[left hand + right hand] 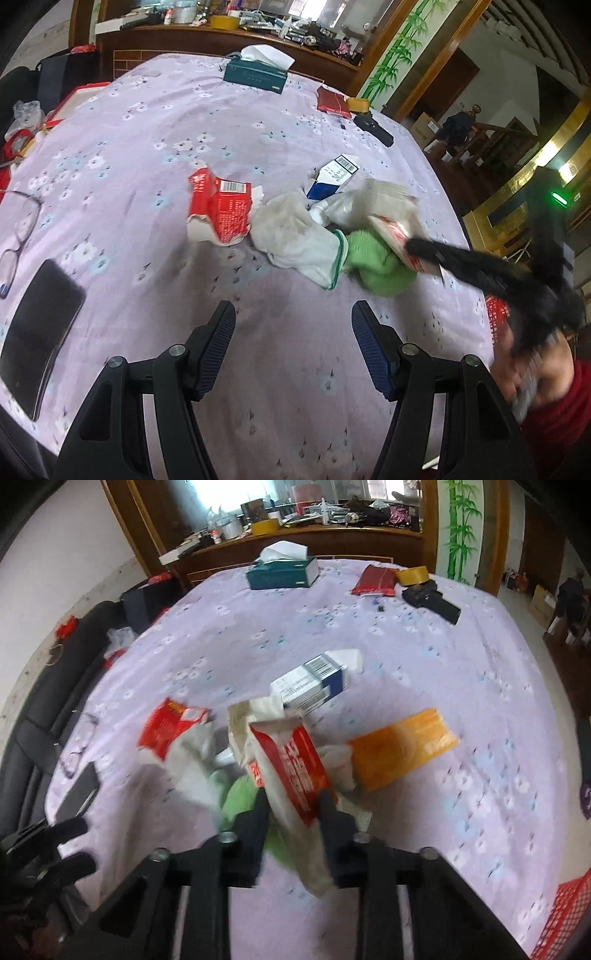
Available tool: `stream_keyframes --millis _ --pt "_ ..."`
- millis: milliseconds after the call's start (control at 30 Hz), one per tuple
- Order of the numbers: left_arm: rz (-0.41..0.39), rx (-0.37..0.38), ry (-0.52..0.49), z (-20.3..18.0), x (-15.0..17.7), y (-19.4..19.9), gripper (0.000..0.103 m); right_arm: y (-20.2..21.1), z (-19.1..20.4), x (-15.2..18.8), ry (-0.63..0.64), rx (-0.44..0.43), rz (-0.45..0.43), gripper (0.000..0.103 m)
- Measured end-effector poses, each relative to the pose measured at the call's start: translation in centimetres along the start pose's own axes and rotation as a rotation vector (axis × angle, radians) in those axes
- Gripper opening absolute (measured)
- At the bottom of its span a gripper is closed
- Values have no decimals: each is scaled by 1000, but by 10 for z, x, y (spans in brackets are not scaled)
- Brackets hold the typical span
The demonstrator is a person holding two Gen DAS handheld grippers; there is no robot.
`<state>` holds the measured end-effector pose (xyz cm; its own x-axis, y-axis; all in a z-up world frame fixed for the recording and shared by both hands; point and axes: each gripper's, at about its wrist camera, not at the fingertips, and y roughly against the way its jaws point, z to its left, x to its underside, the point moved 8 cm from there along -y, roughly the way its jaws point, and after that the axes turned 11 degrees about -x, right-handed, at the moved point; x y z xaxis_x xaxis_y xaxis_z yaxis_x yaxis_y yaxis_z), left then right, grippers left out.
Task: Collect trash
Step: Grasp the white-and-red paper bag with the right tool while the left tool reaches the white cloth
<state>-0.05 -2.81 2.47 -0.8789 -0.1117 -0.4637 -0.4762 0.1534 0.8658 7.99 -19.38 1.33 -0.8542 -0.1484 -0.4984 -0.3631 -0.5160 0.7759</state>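
While clamped, red-and-white carton [291,771] between right tongs [291,805], above table [424,657]

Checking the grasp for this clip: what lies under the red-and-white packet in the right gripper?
Green cloth shows beneath the red-and-white packet gripped by the right gripper, with crumpled white wrapping beside it. Anything deeper is covered.

Bare cloth [288,369] lies open before the left gripper [293,325]. Ahead, a trash heap blocks the middle: red carton [218,210], white rag [291,236], green cloth [376,266], blue box [332,177]. A phone [40,332] lies left.
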Motion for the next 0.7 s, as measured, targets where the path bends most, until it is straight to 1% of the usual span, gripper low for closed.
stream_keyframes --millis 100,200,367,467,500,600,700 --pt "22 1 21 -2 -10 -17 64 16 11 13 -45 -72 -22 19" --pt "51 25 65 -5 -20 -34 64 37 16 28 -90 -114 -54 15" --pt "83 26 113 -14 -39 -60 64 73 11 43 -117 -106 -109 14" --pt "95 33 151 -19 -52 -76 64 92 6 47 -121 -80 -143 14" --pt "96 16 159 -20 -55 -81 64 98 4 49 -124 -71 -154 14" --pt "97 -9 160 -21 -60 -93 64 111 0 54 -146 -79 -173 14" --pt "94 -51 137 -19 -60 -104 63 114 -6 61 -151 -66 -167 14"
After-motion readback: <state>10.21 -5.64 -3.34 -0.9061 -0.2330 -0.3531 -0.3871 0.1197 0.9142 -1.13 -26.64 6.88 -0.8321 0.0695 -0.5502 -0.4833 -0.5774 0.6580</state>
